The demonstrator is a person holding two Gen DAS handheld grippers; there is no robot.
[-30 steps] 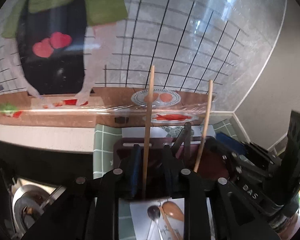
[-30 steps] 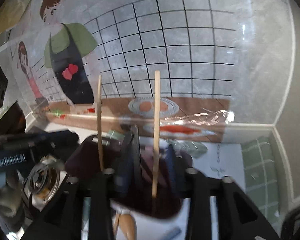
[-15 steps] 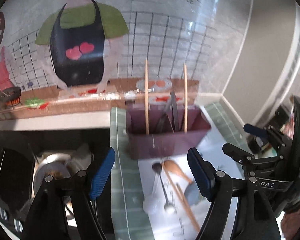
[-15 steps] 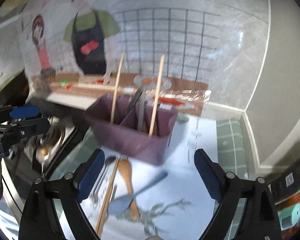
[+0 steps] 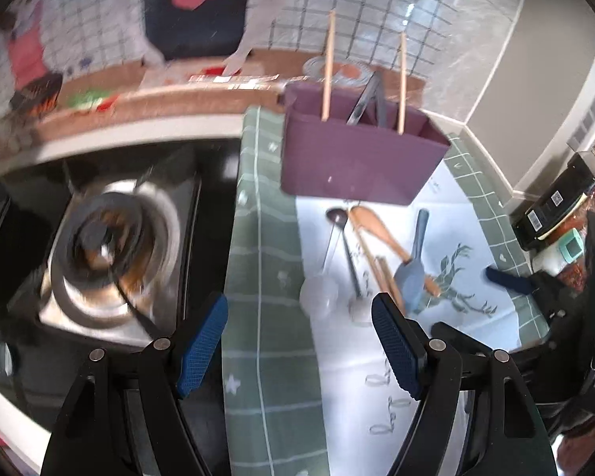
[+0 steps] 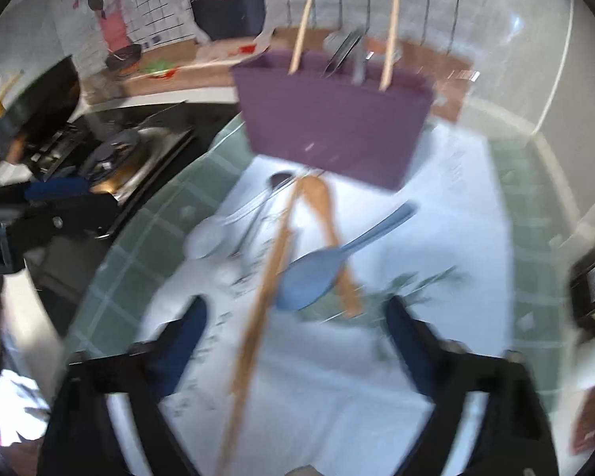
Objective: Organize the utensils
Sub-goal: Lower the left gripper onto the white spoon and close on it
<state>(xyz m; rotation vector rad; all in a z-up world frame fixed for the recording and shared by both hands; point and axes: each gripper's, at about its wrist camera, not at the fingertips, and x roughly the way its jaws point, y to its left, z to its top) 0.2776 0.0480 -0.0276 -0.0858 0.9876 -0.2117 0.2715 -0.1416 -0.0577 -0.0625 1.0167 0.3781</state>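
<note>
- Left wrist view: left gripper (image 5: 299, 343) has pulled back from the purple holder (image 5: 357, 162) at the counter's back edge, jaws just opened, empty; a chopstick (image 5: 328, 65) stands inside.
- Right wrist view: right gripper (image 6: 295, 343), jaws apart and narrowing, empty, over loose chopsticks (image 6: 263, 289) and blue spoon (image 6: 317, 273), probably next.

Your right gripper (image 6: 295, 317) hangs over the white mat (image 6: 436, 277), jaws apart and just closing, pads pressing nothing. A wooden chopstick pair (image 6: 265, 277) runs between them. Blue spoon (image 6: 317, 273) crosses a wooden spoon (image 6: 329, 230). Purple holder (image 6: 333, 119) stands at the mat's far edge.
</note>
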